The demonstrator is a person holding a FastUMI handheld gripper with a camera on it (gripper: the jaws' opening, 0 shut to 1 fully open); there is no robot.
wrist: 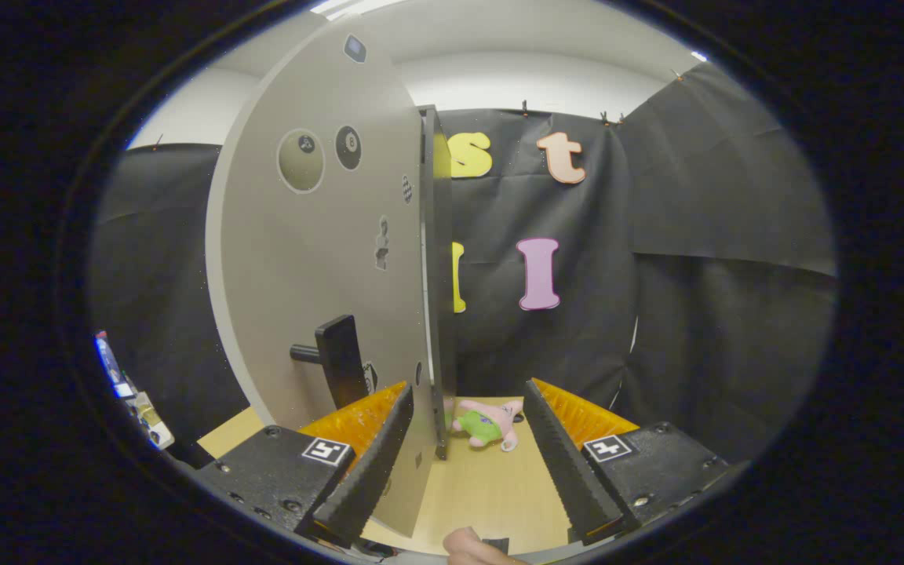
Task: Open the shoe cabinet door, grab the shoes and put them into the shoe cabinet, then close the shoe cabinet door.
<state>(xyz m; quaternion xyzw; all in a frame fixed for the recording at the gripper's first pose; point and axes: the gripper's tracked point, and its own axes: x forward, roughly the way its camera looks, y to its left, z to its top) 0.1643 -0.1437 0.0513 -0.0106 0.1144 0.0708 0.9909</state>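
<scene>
While we hold the gripper (468, 455) low over the wooden table (491, 494), its fingers stand wide apart and grip nothing, the door's free edge passing up between them close to our left finger (369, 459). Farthest to the left of the fingers, beyond the table's corner, a few small packets (134, 392) lie in a heap, too blurred to identify. Next comes the shoe cabinet door (311, 259), a pale grey panel swung out toward us so that we look along its face; round stickers (325, 155) sit high on it, and a black handle (338, 361) juts from it just above and ahead of our left finger. We judge that the door is standing open, which would put the first step behind us, though the cabinet's inside is hidden behind the panel and we cannot tell what it holds. Just ahead of the fingers, past the door's dark edge (438, 275), a small pink and green plush toy (490, 422) lies on the table near the cloth wall; it seems no part of the job. Our right finger (570, 463) has only bare table and wall beyond it. Shoes are nowhere among these things, so we judge the next move is to turn the gripper away from the door and find them, keeping the fingers spread for the grab. At the near edge, between the fingers, a fingertip of the hand (472, 547) carrying the gripper peeks in.
</scene>
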